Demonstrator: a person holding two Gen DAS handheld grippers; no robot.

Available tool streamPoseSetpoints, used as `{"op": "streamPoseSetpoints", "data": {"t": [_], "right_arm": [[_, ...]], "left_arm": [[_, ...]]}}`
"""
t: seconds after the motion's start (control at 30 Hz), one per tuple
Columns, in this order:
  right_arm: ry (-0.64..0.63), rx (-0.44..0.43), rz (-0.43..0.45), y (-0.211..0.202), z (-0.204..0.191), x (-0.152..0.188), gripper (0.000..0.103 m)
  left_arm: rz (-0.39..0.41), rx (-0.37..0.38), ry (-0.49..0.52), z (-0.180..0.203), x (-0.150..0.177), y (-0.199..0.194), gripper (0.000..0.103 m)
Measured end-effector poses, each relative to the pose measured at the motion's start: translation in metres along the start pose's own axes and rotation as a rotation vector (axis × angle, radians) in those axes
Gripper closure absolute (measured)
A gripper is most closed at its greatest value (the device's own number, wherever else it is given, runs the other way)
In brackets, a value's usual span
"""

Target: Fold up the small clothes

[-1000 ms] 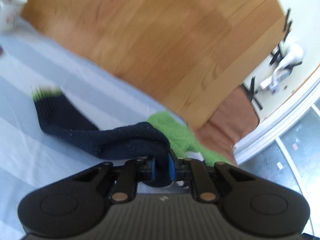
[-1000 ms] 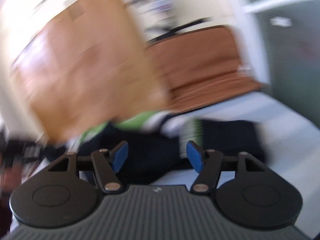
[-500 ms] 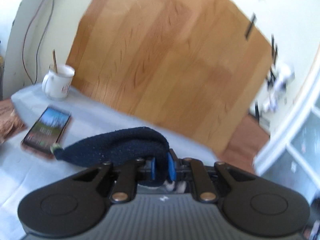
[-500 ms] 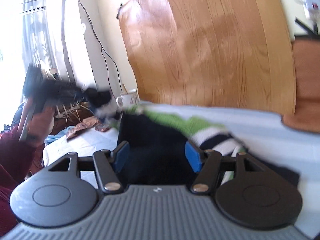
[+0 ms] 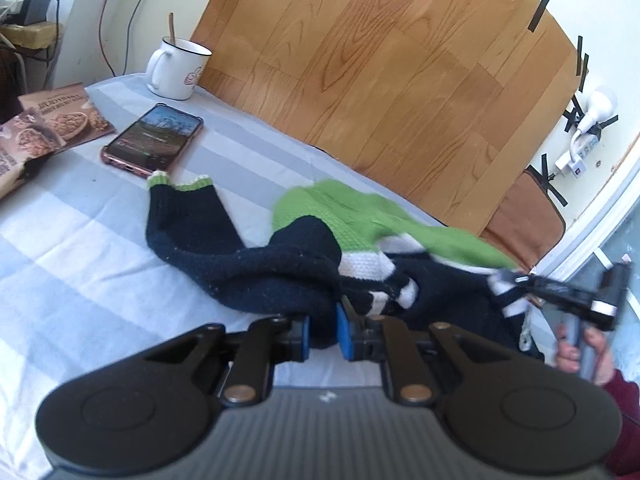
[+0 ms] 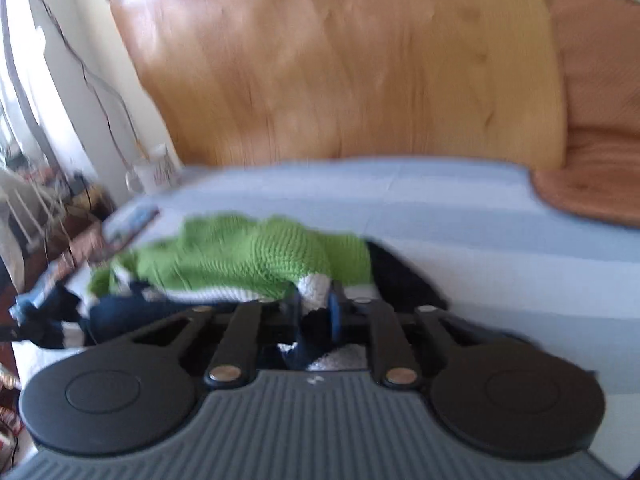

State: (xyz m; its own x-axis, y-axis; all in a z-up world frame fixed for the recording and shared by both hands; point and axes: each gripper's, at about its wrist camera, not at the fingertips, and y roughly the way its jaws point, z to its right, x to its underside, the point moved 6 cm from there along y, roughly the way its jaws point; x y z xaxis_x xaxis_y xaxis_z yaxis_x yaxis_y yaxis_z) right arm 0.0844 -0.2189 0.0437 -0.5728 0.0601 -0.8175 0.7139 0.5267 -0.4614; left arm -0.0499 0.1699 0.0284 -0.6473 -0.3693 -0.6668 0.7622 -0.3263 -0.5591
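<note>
Left gripper (image 5: pixel 322 330): clamped on navy knit of the sweater (image 5: pixel 280 276).
Right gripper (image 6: pixel 314 314): pinching the sweater's white-and-navy edge.
Sweater: bunched on the striped bench (image 5: pixel 80 264), 1 sleeve (image 5: pixel 180 208) trailing toward the phone (image 5: pixel 154 138).
Risk: uneven pulling by the 2 grippers could twist the knit; the sleeve may sweep the phone or mug (image 5: pixel 178 68).

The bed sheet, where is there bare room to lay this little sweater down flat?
Bare sheet lies in front of the phone and left of the sweater. More bare sheet shows right of the sweater toward the brown cushion. The far left corner is crowded: mug, phone, snack packets.
</note>
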Motion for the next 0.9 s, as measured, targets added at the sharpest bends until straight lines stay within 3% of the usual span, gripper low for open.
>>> {"op": "streamPoseSetpoints", "data": {"t": [0.1, 0.17, 0.3, 0.33, 0.37, 0.4, 0.53, 0.63, 0.67, 0.73, 0.9], "right_arm": [[0.051, 0.025, 0.115, -0.067, 0.021, -0.004, 0.090], [0.048, 0.009, 0.131, -0.105, 0.030, 0.005, 0.089], [-0.008, -0.042, 0.006, -0.140, 0.023, 0.058, 0.079], [-0.030, -0.037, -0.035, -0.144, 0.021, 0.072, 0.072], [-0.050, -0.028, -0.058, -0.146, 0.019, 0.084, 0.062], [-0.063, -0.017, -0.057, -0.147, 0.014, 0.089, 0.058], [-0.008, -0.030, 0.091, -0.159, 0.020, 0.061, 0.042], [0.052, -0.017, 0.170, -0.141, 0.028, 0.031, 0.030], [0.068, -0.032, 0.178, -0.129, 0.030, 0.024, 0.026], [0.101, -0.050, 0.161, -0.103, 0.032, 0.014, 0.019], [0.166, -0.121, 0.034, -0.037, 0.036, 0.005, 0.017]], "left_arm": [[-0.016, 0.005, -0.004, -0.003, 0.000, -0.007, 0.090], [-0.039, 0.010, 0.000, -0.006, 0.002, -0.012, 0.089], [-0.093, -0.008, 0.079, -0.006, 0.011, -0.030, 0.076], [-0.086, 0.007, 0.099, -0.006, 0.010, -0.039, 0.071], [-0.061, 0.024, 0.106, -0.006, 0.006, -0.050, 0.063], [-0.013, 0.034, 0.110, -0.006, -0.002, -0.064, 0.058], [0.116, 0.024, 0.171, 0.009, -0.036, -0.082, 0.053], [0.132, 0.046, 0.249, 0.032, -0.055, -0.050, 0.035], [0.111, 0.058, 0.260, 0.038, -0.060, -0.029, 0.024], [0.049, 0.082, 0.271, 0.048, -0.063, 0.013, 0.022], [-0.145, 0.120, 0.262, 0.055, -0.059, 0.126, 0.015]]}}
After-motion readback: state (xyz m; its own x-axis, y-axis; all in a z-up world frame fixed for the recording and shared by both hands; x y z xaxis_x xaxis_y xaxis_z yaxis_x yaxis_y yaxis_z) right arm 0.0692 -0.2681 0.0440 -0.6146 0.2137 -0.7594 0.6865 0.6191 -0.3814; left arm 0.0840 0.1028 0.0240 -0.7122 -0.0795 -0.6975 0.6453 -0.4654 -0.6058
